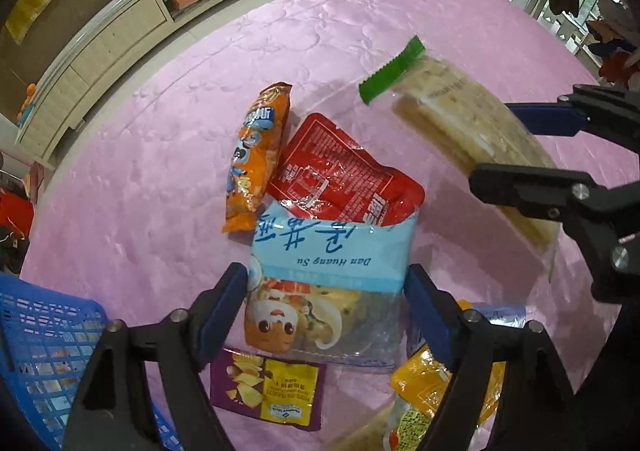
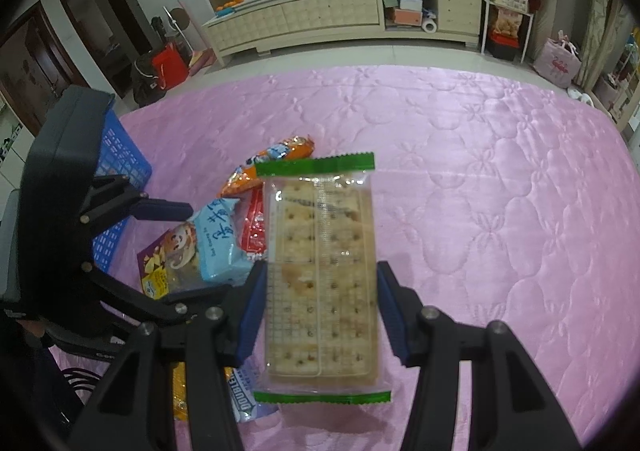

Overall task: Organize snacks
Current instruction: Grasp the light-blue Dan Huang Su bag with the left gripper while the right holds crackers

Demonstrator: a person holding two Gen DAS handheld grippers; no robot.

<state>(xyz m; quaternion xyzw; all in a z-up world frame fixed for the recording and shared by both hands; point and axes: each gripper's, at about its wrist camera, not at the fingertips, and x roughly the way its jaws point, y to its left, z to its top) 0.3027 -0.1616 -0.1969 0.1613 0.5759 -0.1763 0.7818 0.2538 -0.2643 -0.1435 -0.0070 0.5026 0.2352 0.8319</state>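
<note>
My right gripper [image 2: 320, 291] is shut on a clear cracker pack with green ends [image 2: 320, 275] and holds it above the pink cloth; the pack also shows in the left wrist view [image 1: 464, 123]. My left gripper [image 1: 326, 291] has its jaws on both sides of a light blue egg-yolk pastry pack [image 1: 332, 263], touching its edges. That pack lies partly on a red packet [image 1: 344, 171]. An orange snack bag [image 1: 256, 155] lies beside the red one. A purple chip sachet [image 1: 268, 387] and a yellow packet [image 1: 424, 383] lie near my left fingers.
A blue plastic basket [image 1: 44, 339] stands at the left edge of the pink-covered table [image 1: 160, 171]; it also shows in the right wrist view [image 2: 120, 167]. A cream cabinet [image 2: 340, 15] and shelves stand beyond the table.
</note>
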